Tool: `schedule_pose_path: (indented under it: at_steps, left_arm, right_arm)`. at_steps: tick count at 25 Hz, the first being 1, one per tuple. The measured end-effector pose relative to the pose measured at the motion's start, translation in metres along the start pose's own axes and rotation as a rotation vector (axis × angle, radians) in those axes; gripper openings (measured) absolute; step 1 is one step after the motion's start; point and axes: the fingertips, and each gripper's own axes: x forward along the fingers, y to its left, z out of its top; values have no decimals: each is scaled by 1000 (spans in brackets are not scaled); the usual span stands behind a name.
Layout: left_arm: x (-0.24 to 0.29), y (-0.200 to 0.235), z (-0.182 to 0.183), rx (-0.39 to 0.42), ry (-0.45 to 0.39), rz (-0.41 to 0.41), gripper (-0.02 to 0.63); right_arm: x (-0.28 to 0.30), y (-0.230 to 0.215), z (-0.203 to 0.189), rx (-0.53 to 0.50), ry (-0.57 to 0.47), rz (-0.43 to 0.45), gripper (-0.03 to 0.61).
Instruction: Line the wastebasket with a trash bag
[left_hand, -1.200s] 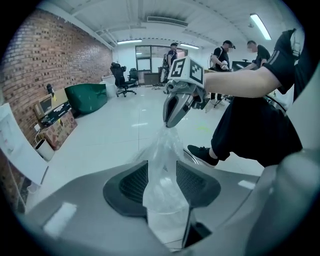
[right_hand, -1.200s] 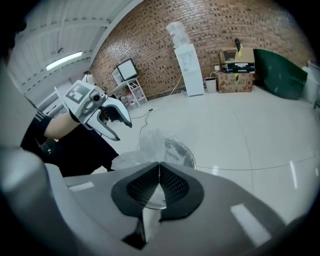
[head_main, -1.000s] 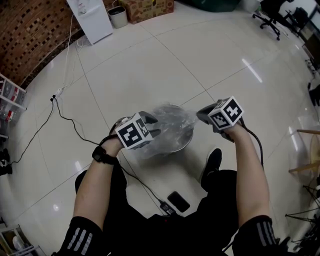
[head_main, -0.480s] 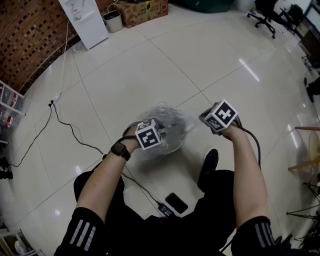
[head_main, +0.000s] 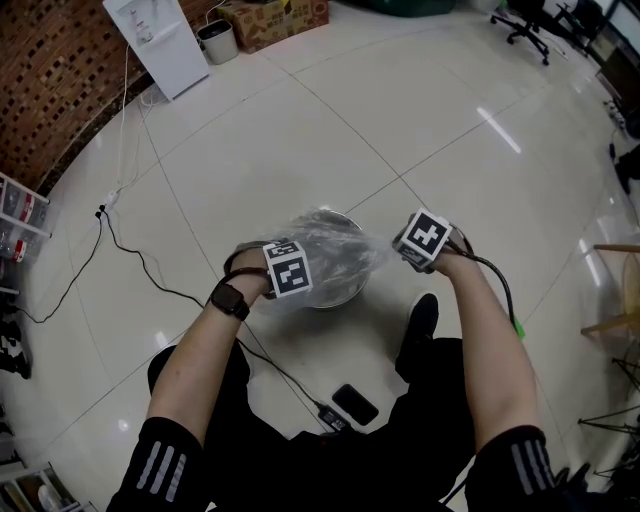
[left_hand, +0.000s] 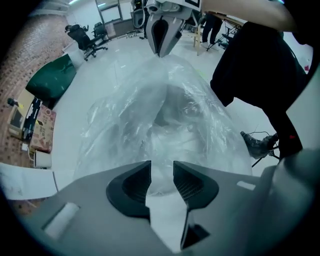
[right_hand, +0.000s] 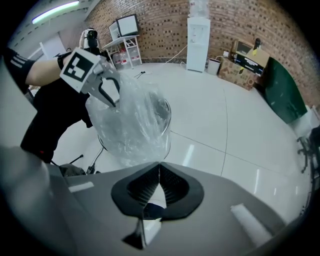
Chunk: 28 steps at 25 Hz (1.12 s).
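Note:
A round metal wastebasket (head_main: 338, 290) stands on the tiled floor in front of the person's feet. A clear trash bag (head_main: 335, 245) billows over its mouth. My left gripper (head_main: 298, 264) points straight down at the basket's left rim. Its jaws have just been opening and stand apart, with bag film (left_hand: 160, 115) in and beyond the gap. My right gripper (head_main: 393, 246) at the right rim is shut on the bag's edge, which pulls to a point (left_hand: 161, 50) at its tips. From the right gripper view the bag (right_hand: 135, 125) hangs over the basket rim (right_hand: 167, 112), beside the left gripper (right_hand: 107, 97).
A black phone (head_main: 355, 403) and a cable (head_main: 140, 265) lie on the floor near the person's legs. One shoe (head_main: 425, 320) is next to the basket. A white appliance (head_main: 150, 40), a small bin (head_main: 215, 40) and a cardboard box (head_main: 270, 15) stand by the brick wall.
Both grippers have sunk toward the basket, bringing the bag down over its mouth. The left gripper has tipped to point straight down at the rim.

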Motion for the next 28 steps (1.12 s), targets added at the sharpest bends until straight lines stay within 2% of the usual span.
schedule_pose_path:
  at_steps: [6, 9, 11, 12, 15, 20, 24, 26, 28]
  left_arm:
    - [-5, 10, -1, -59, -29, -24, 144]
    - [-8, 11, 7, -55, -57, -20, 147]
    - [-19, 11, 16, -47, -94, -14, 147]
    - [-26, 11, 20, -43, -112, -11, 147]
    - [-46, 10, 29, -33, -158, -9, 147]
    - [-75, 7, 36, -41, -258, -19, 147]
    - [-94, 13, 14, -81, -235, -1, 147]
    - [-109, 26, 9, -127, -282, 32, 147]
    - [-111, 42, -17, -193, -253, 67, 150]
  right_arm:
    - [47, 18, -18, -38, 59, 38, 9]
    - [46, 18, -12, -27, 37, 54, 15]
    - [35, 16, -5, -10, 9, 81, 96]
    - [28, 15, -3, -3, 1, 96, 115]
    - [-6, 15, 5, -34, -29, 137, 120]
    - [-51, 13, 33, -56, -136, 117, 135]
    - [-62, 11, 54, -40, -222, 91, 137]
    - [-65, 16, 75, 27, -323, 135, 139]
    - [-62, 26, 98, 99, -409, 204, 214]
